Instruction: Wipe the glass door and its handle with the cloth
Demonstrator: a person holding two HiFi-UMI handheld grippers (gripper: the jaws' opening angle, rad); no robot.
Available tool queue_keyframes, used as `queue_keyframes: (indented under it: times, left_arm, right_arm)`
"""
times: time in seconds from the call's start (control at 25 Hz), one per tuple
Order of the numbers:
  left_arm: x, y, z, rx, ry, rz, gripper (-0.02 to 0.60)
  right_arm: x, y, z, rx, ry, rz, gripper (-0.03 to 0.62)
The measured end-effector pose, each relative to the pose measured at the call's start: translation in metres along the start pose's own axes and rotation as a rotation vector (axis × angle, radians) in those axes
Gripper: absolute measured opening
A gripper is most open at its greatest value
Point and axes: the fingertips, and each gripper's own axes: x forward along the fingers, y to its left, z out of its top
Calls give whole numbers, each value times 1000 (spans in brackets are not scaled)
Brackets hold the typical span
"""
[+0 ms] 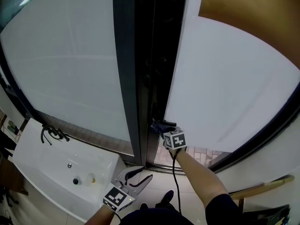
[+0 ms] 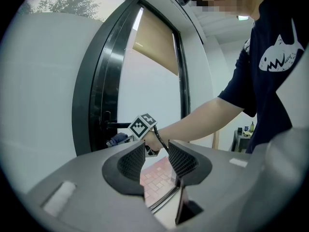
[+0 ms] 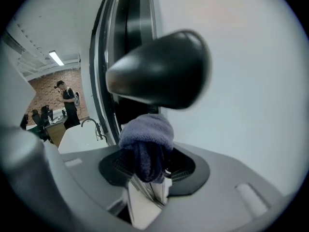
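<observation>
The frosted glass door (image 1: pixel 234 93) stands ajar beside its dark frame (image 1: pixel 129 78). Its black lever handle (image 3: pixel 161 71) fills the top of the right gripper view; in the head view the handle (image 1: pixel 169 123) is a short dark bar. My right gripper (image 1: pixel 165 131) is shut on a bunched blue-grey cloth (image 3: pixel 146 141), and the cloth (image 1: pixel 159 126) sits just under the handle, close to touching it. My left gripper (image 1: pixel 135 178) hangs low near the floor, open and empty, pointing toward the door. In the left gripper view the cloth (image 2: pixel 117 139) shows beside the handle (image 2: pixel 120 125).
A white washbasin (image 1: pixel 51 170) with a black tap (image 1: pixel 50 133) stands at the lower left. A fixed frosted pane (image 1: pixel 65 64) is left of the frame. A wooden pole (image 1: pixel 260 189) leans at the lower right. A person (image 3: pixel 67 103) stands far off indoors.
</observation>
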Motion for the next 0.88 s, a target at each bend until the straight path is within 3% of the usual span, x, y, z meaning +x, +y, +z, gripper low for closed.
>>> queue_keyframes:
  times: [0.16, 0.32, 0.64, 0.88]
  left_arm:
    - [-2, -1, -2, -5, 0, 2, 146]
    - [-3, -1, -6, -8, 4, 2, 146]
    - [-1, -3, -8, -17, 9, -3, 146]
    - [-6, 1, -7, -26, 10, 26, 146]
  right_arm:
    - [-9, -28, -25, 17, 50, -53, 164]
    - [-18, -38, -37, 76, 43, -38, 164]
    - [3, 30, -32, 64, 26, 148, 164]
    - [28, 51, -28, 79, 47, 193, 164]
